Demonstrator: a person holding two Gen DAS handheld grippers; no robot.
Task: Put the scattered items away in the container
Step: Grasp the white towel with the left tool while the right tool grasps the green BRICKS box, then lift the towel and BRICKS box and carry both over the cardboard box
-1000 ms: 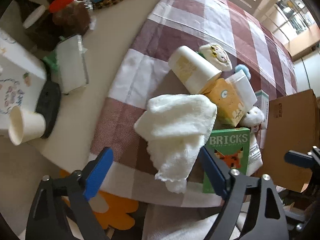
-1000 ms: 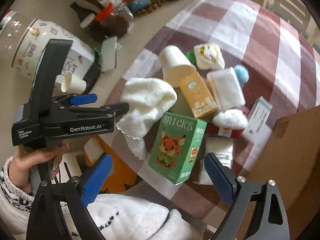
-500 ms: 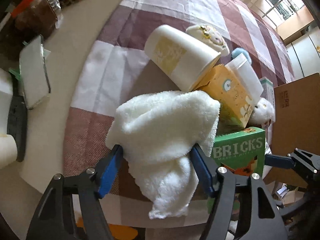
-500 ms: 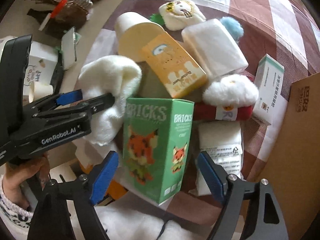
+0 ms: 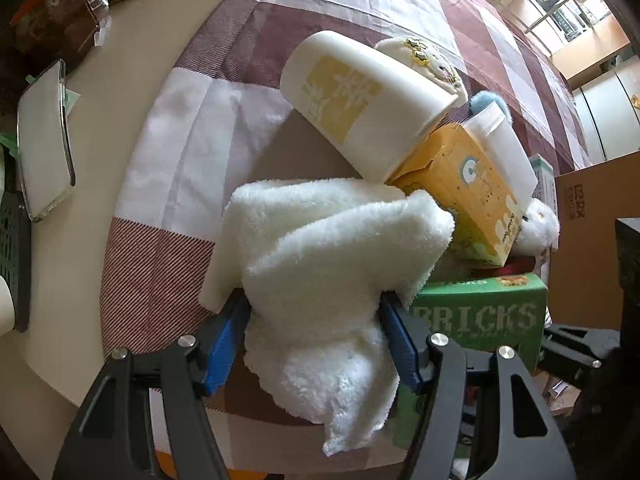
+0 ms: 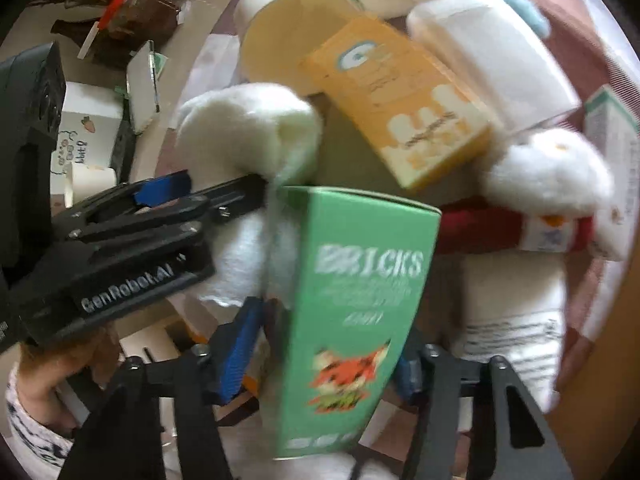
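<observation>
A fluffy white towel (image 5: 320, 264) is sitting between blue-padded black jaws. Beyond the jaws a maroon-and-white checked tablecloth (image 5: 248, 44) is showing under a cream cup with a yellow patch (image 5: 360, 100) and an orange carton (image 5: 468, 192). A green BRICKS box (image 6: 352, 312) printed with an orange fox is filling the other blue-padded jaws.

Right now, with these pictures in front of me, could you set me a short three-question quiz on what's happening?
1. True or false: the left hand-held gripper has the white towel between its fingers.
2. Which word is printed on the green box between the right hand-held gripper fingers?
3. The yellow carton lies: A) beside a white cup, B) inside the cardboard box, C) alone.

Key: 1 true; 2 BRICKS; 3 A.
</observation>
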